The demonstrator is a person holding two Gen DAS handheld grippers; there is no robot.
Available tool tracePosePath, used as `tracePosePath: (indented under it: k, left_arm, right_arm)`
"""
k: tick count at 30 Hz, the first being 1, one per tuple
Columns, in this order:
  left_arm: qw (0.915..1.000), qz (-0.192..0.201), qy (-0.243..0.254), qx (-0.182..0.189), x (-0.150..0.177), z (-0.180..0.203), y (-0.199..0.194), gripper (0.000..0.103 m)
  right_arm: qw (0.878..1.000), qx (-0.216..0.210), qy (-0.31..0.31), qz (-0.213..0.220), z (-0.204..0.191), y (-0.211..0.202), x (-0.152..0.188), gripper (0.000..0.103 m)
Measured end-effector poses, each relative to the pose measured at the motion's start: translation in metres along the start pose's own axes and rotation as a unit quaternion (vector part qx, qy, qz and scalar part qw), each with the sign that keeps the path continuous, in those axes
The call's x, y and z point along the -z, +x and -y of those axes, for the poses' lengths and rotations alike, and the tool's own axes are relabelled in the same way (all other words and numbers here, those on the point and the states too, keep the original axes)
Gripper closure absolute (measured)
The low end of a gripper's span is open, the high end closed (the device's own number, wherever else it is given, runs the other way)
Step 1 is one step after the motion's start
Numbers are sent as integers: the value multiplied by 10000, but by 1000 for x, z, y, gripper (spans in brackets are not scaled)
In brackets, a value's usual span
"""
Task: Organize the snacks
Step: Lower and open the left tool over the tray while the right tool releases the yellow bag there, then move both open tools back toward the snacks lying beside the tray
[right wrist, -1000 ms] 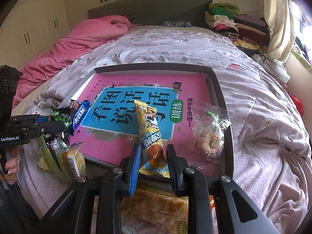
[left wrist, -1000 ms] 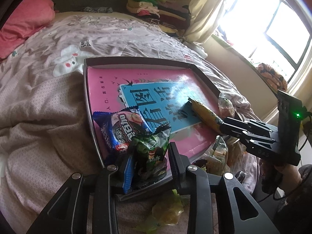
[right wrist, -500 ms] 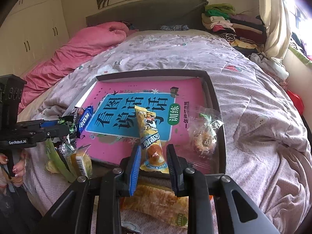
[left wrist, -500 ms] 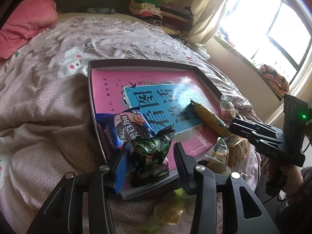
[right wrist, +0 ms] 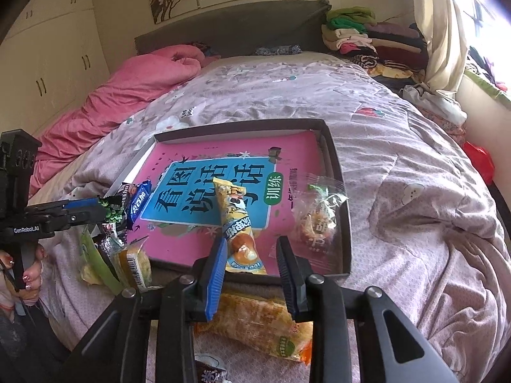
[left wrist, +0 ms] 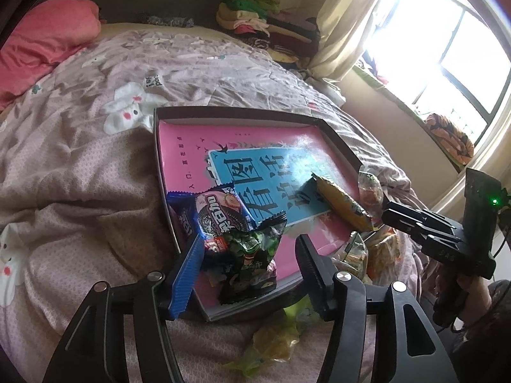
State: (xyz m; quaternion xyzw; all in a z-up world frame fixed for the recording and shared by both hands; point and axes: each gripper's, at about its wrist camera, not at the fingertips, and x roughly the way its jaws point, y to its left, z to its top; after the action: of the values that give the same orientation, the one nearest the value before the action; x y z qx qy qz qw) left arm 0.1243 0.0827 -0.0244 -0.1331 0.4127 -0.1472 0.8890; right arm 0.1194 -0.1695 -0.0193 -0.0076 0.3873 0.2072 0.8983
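A dark-rimmed box (left wrist: 242, 111) lined with a pink and blue book lies on the bed. At its near corner, a green snack bag (left wrist: 252, 255) rests partly on a blue biscuit packet (left wrist: 220, 214). My left gripper (left wrist: 250, 245) straddles the green bag, its jaws opening, with a gap beside the right finger. A yellow bread packet (right wrist: 236, 223) lies on the book (right wrist: 207, 198). My right gripper (right wrist: 251, 244) stands around its near end, jaws opening, the right finger clear of it. A clear snack bag (right wrist: 316, 220) sits by the box's right wall.
Loose snacks lie on the quilt in front of the box: an orange packet (right wrist: 255, 322), a barcoded bread (right wrist: 134, 265) and a yellow-green bag (left wrist: 274, 341). A pink duvet (right wrist: 134, 86) and folded clothes (right wrist: 367, 38) lie at the far end.
The left jaws have spread apart and let go of the green bag. The right jaws have begun to part from the yellow packet, which stays on the book.
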Motion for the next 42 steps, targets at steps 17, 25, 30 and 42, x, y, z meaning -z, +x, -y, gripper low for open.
tracePosePath:
  k: [17, 25, 30, 42]
  left_arm:
    - [9995, 299, -24, -120, 1, 4, -25, 30]
    - [9985, 512, -172, -113, 2, -1, -41, 25]
    - [9982, 547, -216, -137, 5, -2, -45, 24]
    - [9974, 686, -84, -218, 9, 5, -60, 24]
  right_arm:
    - [9997, -68, 89, 198, -1, -14, -4, 67]
    - [9989, -160, 171, 411, -2, -25, -8, 58]
    - [9984, -218, 223, 481, -2, -30, -10, 55]
    - [9979, -234, 195, 575, -6, -38, -11, 54]
